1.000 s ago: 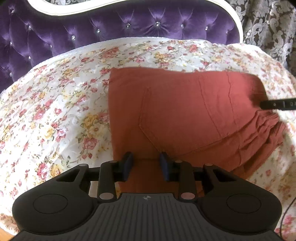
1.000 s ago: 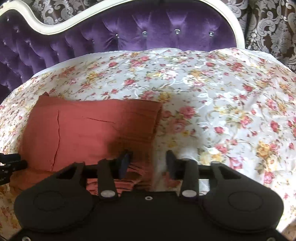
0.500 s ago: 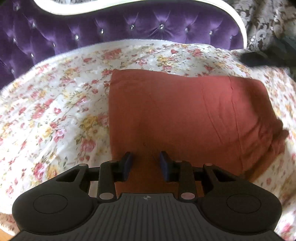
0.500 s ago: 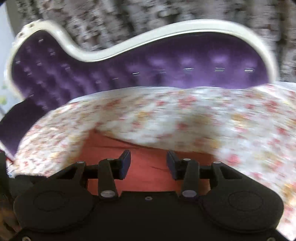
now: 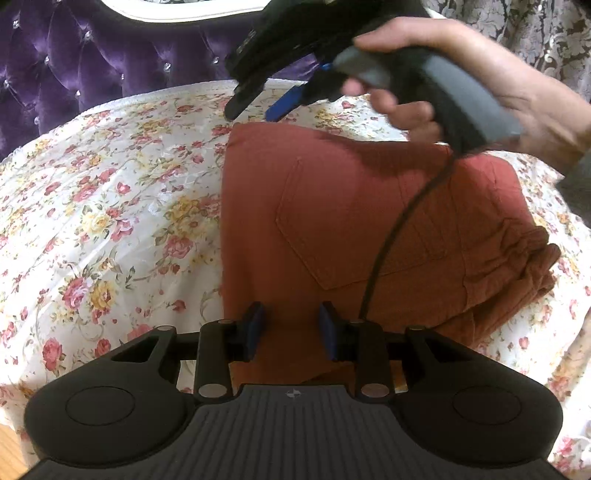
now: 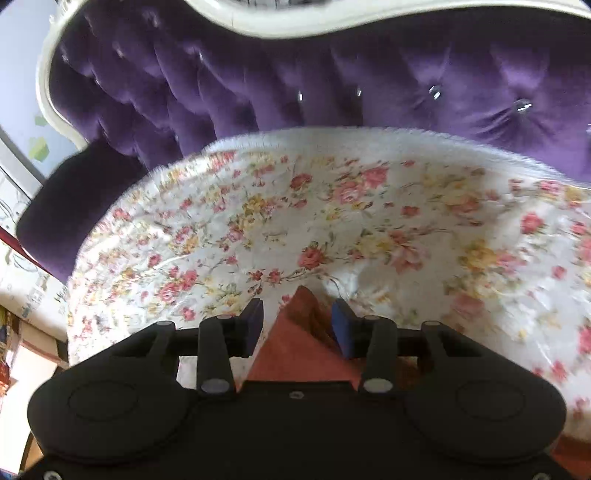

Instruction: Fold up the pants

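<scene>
The rust-red pants (image 5: 351,221) lie folded into a thick pad on the floral bedspread (image 5: 110,221), back pocket up and bunched waistband at the right end. My left gripper (image 5: 291,325) is open over their near edge, with the cloth showing in the gap between its blue pads. A hand (image 5: 461,55) holds my right gripper (image 5: 251,112) above the far left corner of the pants, fingers apart. In the right wrist view the right gripper (image 6: 297,317) is open, and that corner of the pants (image 6: 295,354) lies below, between the fingers, unpinched.
A tufted purple headboard (image 6: 258,92) with a white frame rises just behind the bedspread (image 6: 332,221). The right gripper's black cable (image 5: 399,229) hangs across the pants. A patterned curtain (image 5: 535,33) fills the back right. The bed's left edge drops to the floor (image 6: 22,369).
The right gripper swung from the right end of the pants across to their far left corner and now shows in the left wrist view. The left gripper has hardly shifted.
</scene>
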{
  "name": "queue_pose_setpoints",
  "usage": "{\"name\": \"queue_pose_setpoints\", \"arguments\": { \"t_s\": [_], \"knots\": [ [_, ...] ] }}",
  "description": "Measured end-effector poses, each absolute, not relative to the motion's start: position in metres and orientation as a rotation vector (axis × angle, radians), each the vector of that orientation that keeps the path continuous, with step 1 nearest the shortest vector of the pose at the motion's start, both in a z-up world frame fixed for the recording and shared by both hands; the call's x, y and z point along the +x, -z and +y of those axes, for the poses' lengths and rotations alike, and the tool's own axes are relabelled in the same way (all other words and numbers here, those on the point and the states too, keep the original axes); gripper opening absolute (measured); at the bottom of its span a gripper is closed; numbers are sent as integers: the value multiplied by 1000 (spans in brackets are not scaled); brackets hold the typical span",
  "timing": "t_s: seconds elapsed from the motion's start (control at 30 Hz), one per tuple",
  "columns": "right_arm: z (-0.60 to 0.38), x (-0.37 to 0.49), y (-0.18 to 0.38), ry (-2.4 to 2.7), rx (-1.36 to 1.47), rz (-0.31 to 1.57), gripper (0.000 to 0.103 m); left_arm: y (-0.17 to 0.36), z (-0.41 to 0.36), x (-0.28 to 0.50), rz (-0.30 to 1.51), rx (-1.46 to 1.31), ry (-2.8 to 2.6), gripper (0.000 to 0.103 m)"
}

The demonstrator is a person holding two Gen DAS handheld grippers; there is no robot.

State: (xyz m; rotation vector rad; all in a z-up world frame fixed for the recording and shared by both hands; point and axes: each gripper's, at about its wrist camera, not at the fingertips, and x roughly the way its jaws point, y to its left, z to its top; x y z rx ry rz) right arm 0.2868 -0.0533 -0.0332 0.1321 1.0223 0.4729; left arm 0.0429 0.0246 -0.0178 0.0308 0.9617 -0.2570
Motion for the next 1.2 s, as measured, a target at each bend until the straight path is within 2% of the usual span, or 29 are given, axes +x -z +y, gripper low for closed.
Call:
{"name": "queue_pose_setpoints", "arguments": {
  "t_s": [0.17,0.2,0.23,0.43,0.53,0.6,0.73,0.9,1.0,1.1,1.2],
  "knots": [
    [-39,299,43,-481,108,1077,50,18,28,42,957,11,268,31],
    [-38,299,44,-487,106,1078,38,19,28,42,955,12,270,31],
    [-36,300,44,-490,97,1082,14,19,28,41,952,14,270,31],
    [-16,313,52,-451,-45,1057,4,20,18,36,936,64,252,32],
    [-16,324,55,-378,-94,997,4,19,19,38,940,53,244,31],
    [-28,329,50,-407,8,1004,4,18,22,40,949,40,247,31],
    [-48,308,17,-388,-1,939,5,14,28,46,970,15,251,31],
    [-85,257,-22,-359,-22,900,15,-2,36,48,953,22,228,31],
    [-108,222,-33,-332,-22,895,16,-15,42,53,926,0,210,31],
    [-132,183,-32,-273,-13,900,17,-22,39,63,911,2,193,31],
    [-149,154,-17,-193,-1,906,25,-18,28,77,941,1,202,31]
  ]
}}
